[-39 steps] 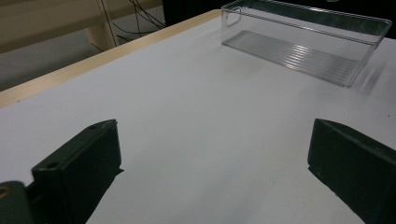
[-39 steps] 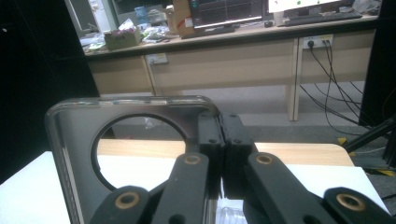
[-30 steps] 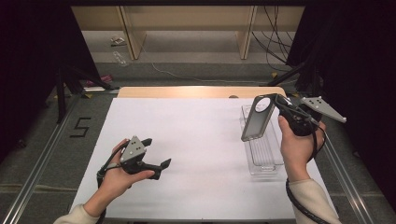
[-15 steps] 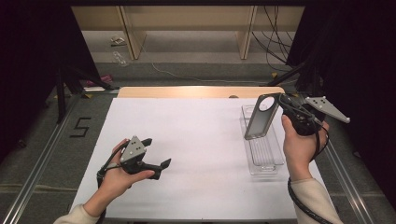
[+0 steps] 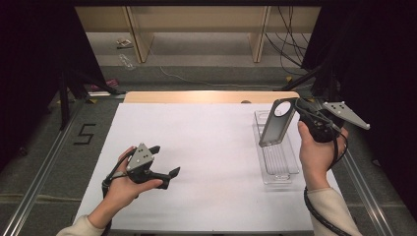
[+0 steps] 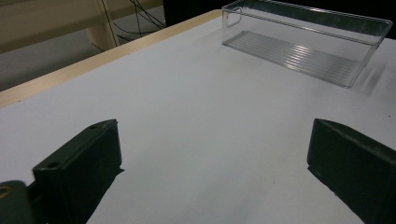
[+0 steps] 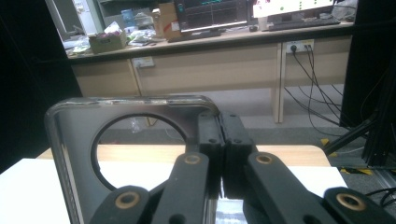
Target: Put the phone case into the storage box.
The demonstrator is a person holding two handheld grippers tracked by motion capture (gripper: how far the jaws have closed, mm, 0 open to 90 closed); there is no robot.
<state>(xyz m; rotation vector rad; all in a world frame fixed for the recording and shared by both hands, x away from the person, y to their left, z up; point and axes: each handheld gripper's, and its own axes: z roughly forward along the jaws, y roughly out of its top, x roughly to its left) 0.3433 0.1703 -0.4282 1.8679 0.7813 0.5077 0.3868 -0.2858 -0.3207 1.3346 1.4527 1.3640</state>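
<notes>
Above the clear ribbed plastic tray [image 5: 278,160] at 3 o'clock | right gripper [image 5: 298,109] clamps flat grey phone case with round cutout [image 5: 277,123] | left gripper [image 5: 164,161] gapes empty at 8 o'clock | advice: lower flat, release once seated

The high view looks forward and down from above the near edge of the tabletop [image 5: 206,147], taking in all of it. The left gripper view sits low, close over the surface, facing the clear bin [image 6: 303,46] near the right edge — shared with the high view. The right gripper view looks level past the far edge.
</notes>
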